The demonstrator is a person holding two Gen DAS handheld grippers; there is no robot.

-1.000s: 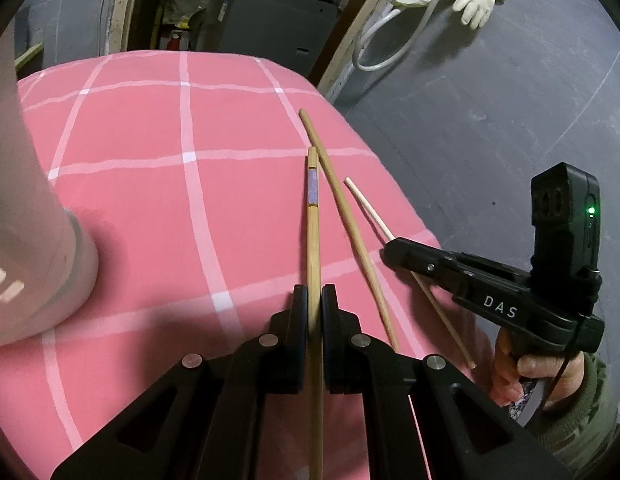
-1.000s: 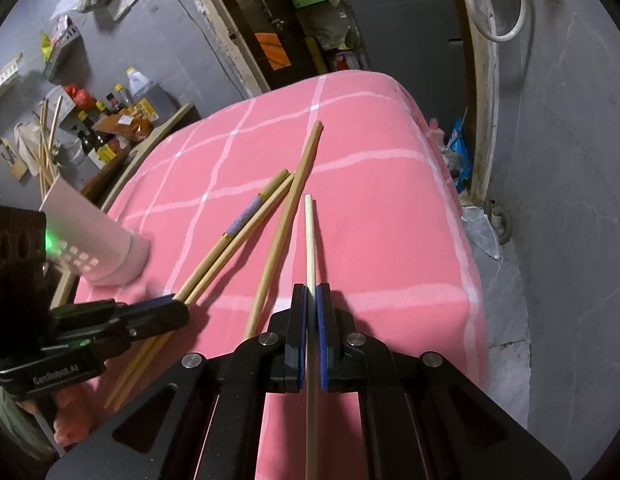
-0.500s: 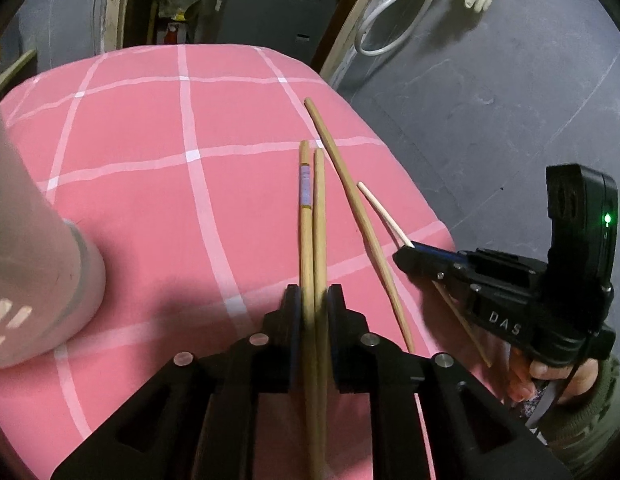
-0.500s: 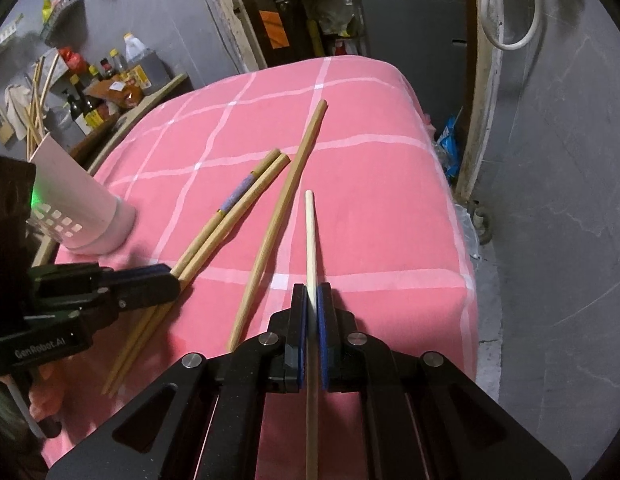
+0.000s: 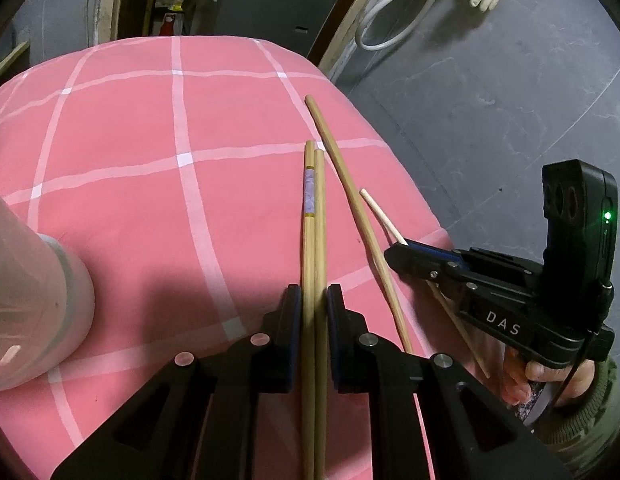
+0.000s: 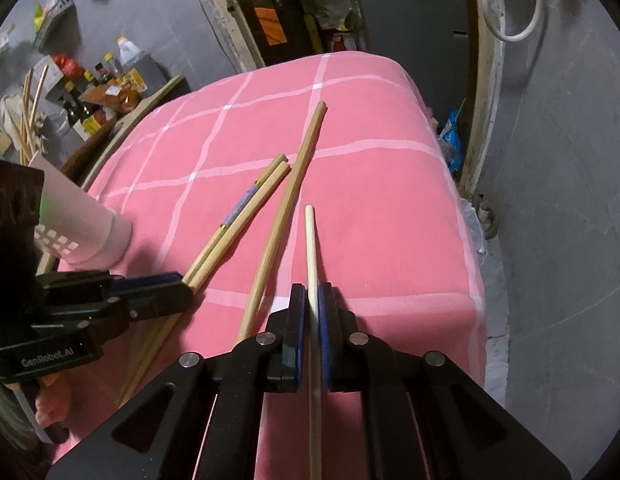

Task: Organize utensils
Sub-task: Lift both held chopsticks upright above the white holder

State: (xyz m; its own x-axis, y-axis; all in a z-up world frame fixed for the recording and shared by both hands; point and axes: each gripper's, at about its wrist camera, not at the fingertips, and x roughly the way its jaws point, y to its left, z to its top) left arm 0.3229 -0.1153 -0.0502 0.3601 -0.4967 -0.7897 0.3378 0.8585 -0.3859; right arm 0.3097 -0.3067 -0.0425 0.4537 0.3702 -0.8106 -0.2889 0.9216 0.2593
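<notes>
We see our left gripper (image 5: pixel 313 300) clamped on two round bamboo chopsticks (image 5: pixel 314 216), one banded in purple, lying on the pink checked cloth (image 5: pixel 149 152). Our right gripper (image 6: pixel 312 300) pinches a thin pale chopstick (image 6: pixel 310 236). A thicker bamboo stick (image 6: pixel 285 208) lies between them, a white perforated holder (image 6: pixel 77 228) nearby.

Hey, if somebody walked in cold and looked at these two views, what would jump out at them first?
Probably the pink checked cloth filling both views, with wooden sticks lying on it. The left gripper straddles a pair of chopsticks, one with a purple band, while the right gripper pinches a pale thin stick. A white holder stands at the left.
</notes>
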